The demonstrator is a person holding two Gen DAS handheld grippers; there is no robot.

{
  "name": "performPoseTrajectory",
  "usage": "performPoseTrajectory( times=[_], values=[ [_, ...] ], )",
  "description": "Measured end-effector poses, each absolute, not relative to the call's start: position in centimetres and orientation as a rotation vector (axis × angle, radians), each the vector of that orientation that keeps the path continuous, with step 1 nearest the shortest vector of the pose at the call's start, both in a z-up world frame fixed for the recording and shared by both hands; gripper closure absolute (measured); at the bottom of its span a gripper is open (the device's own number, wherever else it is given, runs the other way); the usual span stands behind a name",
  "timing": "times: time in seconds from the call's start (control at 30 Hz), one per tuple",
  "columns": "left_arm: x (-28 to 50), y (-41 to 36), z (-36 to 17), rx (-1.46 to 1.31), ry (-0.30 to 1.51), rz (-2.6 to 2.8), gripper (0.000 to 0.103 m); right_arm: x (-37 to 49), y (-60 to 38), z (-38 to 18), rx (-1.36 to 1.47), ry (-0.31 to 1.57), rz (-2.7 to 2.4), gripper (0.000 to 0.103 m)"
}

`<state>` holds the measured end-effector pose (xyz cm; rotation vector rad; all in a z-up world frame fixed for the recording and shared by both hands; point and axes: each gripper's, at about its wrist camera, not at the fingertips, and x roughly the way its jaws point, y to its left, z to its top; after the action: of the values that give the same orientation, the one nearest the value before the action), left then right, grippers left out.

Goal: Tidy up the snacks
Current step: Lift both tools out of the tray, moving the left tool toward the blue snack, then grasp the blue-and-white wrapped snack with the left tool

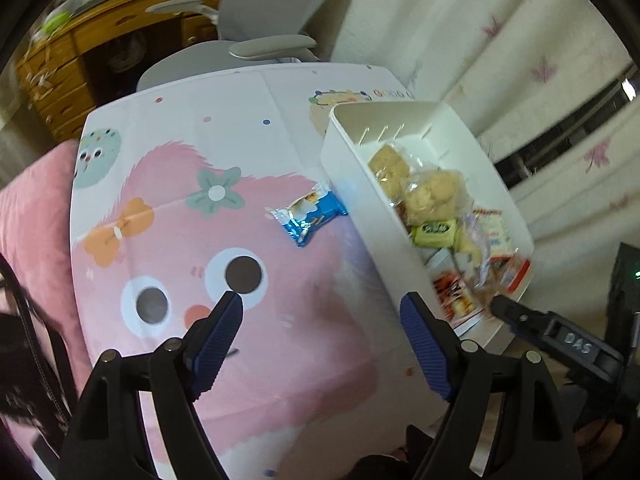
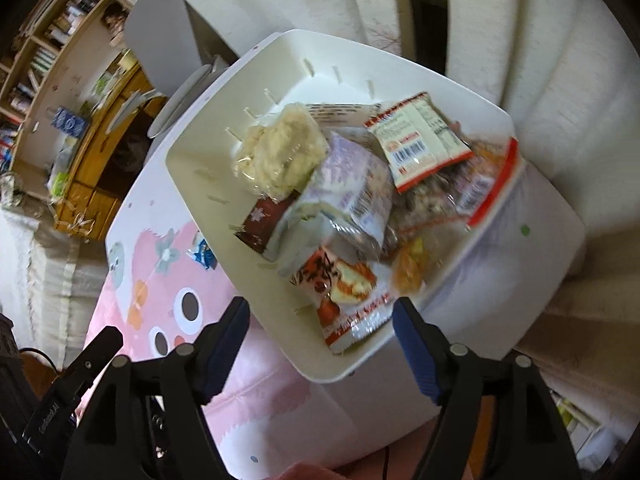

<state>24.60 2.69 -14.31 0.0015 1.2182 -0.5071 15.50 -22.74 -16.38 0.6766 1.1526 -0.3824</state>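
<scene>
A white plastic bin (image 2: 192, 152) is seen standing on a desk (image 1: 248, 92) covered with a pink cartoon-print cloth, near the desk's far right corner as the left wrist view frames it. The bin is filled with wrapped snacks: clear-wrapped pale pastries (image 2: 280, 152), a lavender-and-white packet (image 2: 352, 184), a red-bordered packet with a barcode (image 2: 420, 140), a dark brown sachet (image 2: 264, 216) and a red-and-white packet with dark lettering (image 2: 344, 300) near the closest wall. In the left wrist view a small yellow-green wrapped sweet (image 1: 436, 232) is also visible among them.

One blue-and-white snack packet (image 1: 308, 216) is left lying flat on the cloth, just beside the bin's outer wall and outside it.

The left gripper (image 1: 320, 312) is held above the cloth with its jaws apart and nothing between them; the blue packet lies well beyond its fingertips. The right gripper (image 2: 320, 316) is held over the near edge of the bin, its jaws likewise spread wide with no packet pressed between the pads. Motion blur is present in both views.

An office chair (image 1: 272, 46) and a wooden cabinet (image 1: 60, 68) are seen behind the desk, and a floral curtain (image 1: 500, 40) hangs to the right.
</scene>
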Motion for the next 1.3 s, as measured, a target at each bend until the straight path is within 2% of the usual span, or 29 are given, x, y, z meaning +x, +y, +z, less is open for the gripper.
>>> performPoseTrajectory(
  times=[0.27,0.83,1.3],
  values=[
    [27.2,3.0,-16.7,0.086,1.188,-0.599,0.023,14.4,-20.7,-16.5,0.621,1.143,-0.485,0.021],
    [32.2,-0.6,-23.4,0.185,1.151,-0.675,0.023,17.8,-19.5,-15.8,0.232,1.041,-0.330,0.017],
    [33.8,-5.4,-26.8,0.392,1.071,-0.696,0.025,20.4,-21.8,-19.2,0.150,1.130,-0.270,0.017]
  ],
)
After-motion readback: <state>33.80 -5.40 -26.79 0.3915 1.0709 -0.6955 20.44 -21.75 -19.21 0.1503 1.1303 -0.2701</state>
